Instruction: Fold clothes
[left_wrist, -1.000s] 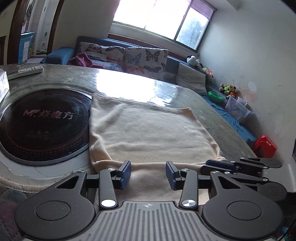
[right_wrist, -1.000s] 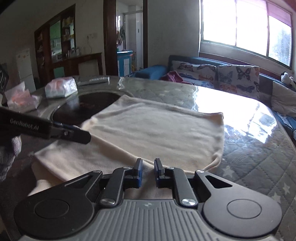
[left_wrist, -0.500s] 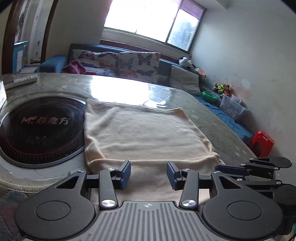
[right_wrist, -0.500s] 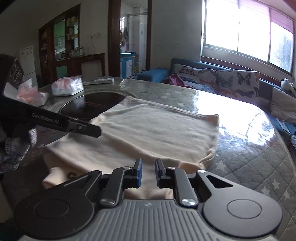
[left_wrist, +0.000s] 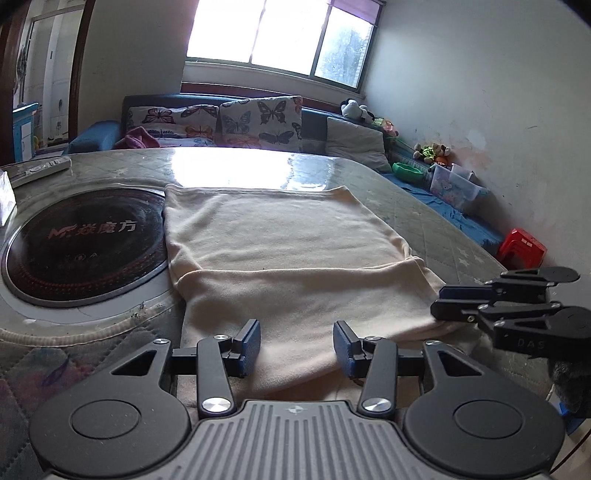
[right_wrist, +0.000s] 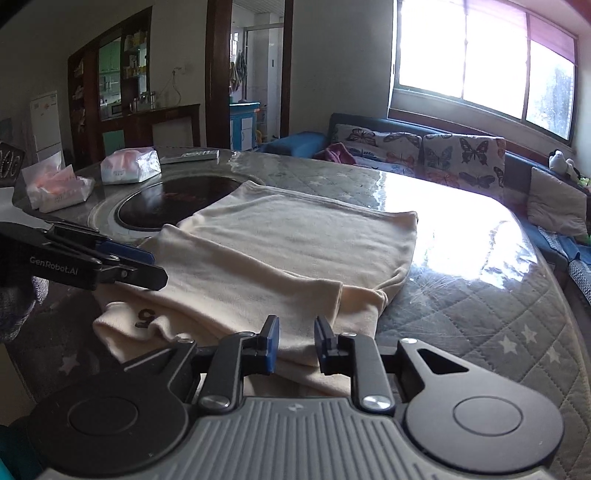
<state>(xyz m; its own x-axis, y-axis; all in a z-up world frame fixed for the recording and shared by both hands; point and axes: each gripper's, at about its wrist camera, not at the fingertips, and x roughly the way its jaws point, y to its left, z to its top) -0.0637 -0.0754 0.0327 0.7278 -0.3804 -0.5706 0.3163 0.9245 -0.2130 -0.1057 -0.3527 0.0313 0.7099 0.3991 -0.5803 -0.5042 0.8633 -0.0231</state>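
Your cream garment (left_wrist: 280, 258) is soft, matt knit cloth with a faint nap. Beneath it your desk (left_wrist: 436, 229) wears quilted grey fabric under a clear glossy film that mirrors the window. The round cooktop (left_wrist: 85, 243) is smooth, shiny black glass. Your left tool (left_wrist: 295, 341) is matt black plastic with bright metal screws and ribbed blue pads (left_wrist: 251, 341).

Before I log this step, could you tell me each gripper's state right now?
Left gripper: open, holding nothing, above the cream garment.
Right gripper: open, holding nothing, over the garment's near edge.
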